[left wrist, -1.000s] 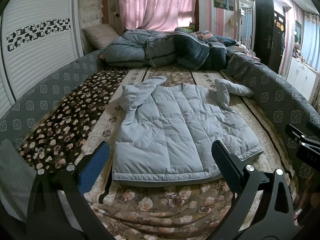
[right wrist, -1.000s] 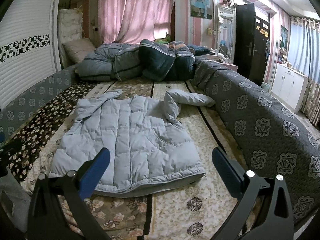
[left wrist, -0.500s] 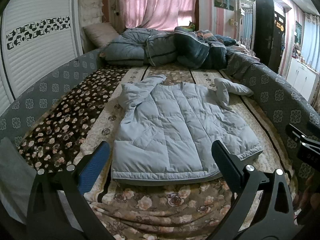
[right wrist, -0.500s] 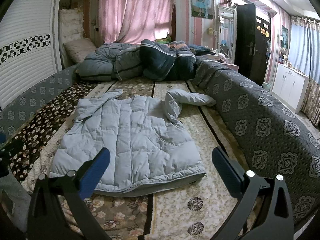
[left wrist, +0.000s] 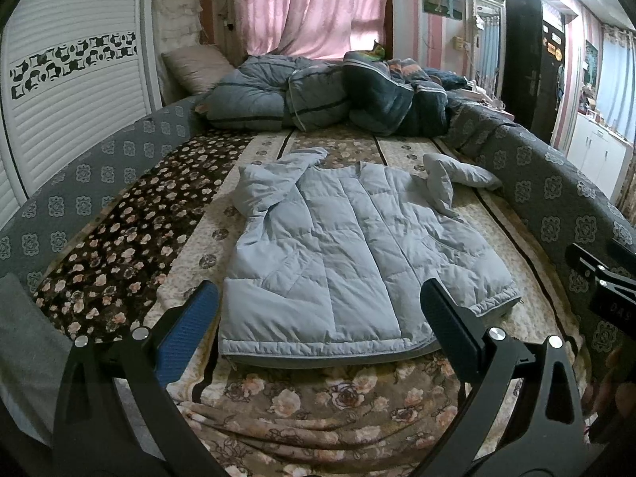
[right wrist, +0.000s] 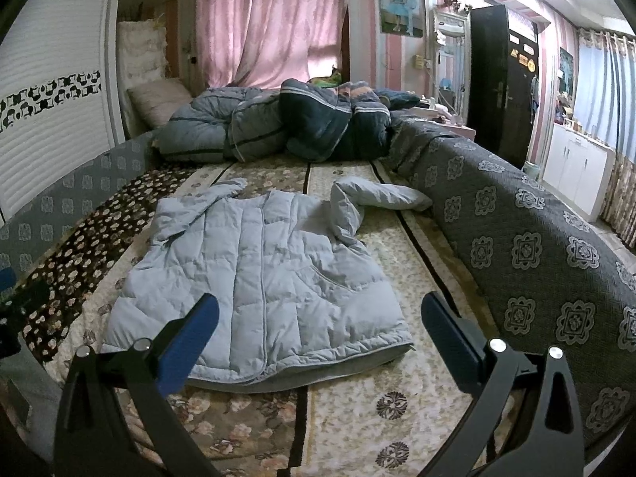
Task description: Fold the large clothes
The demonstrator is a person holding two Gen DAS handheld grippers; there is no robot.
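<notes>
A pale blue quilted puffer jacket (left wrist: 349, 246) (right wrist: 262, 278) lies spread flat on the floral bedspread, hem toward me. One sleeve (left wrist: 270, 183) is folded along its left side; the other sleeve (right wrist: 381, 196) bends out to the right. My left gripper (left wrist: 322, 322) hovers open just short of the hem, holding nothing. My right gripper (right wrist: 322, 326) is open too, above the jacket's near right corner and the bare bedspread, with nothing between its fingers. The right gripper's body shows at the left wrist view's right edge.
Heaped quilts (left wrist: 318, 95) and a pillow (left wrist: 194, 67) fill the bed's far end. Grey patterned padded sides (right wrist: 528, 246) (left wrist: 79, 183) run along both edges of the bed. A white slatted wardrobe (left wrist: 67, 79) stands left; a dark door (right wrist: 501, 83) and white cabinet stand right.
Both views have shifted slightly, bringing the jacket's hem a little nearer and lower. The jacket itself has not moved and both grippers stay open.
</notes>
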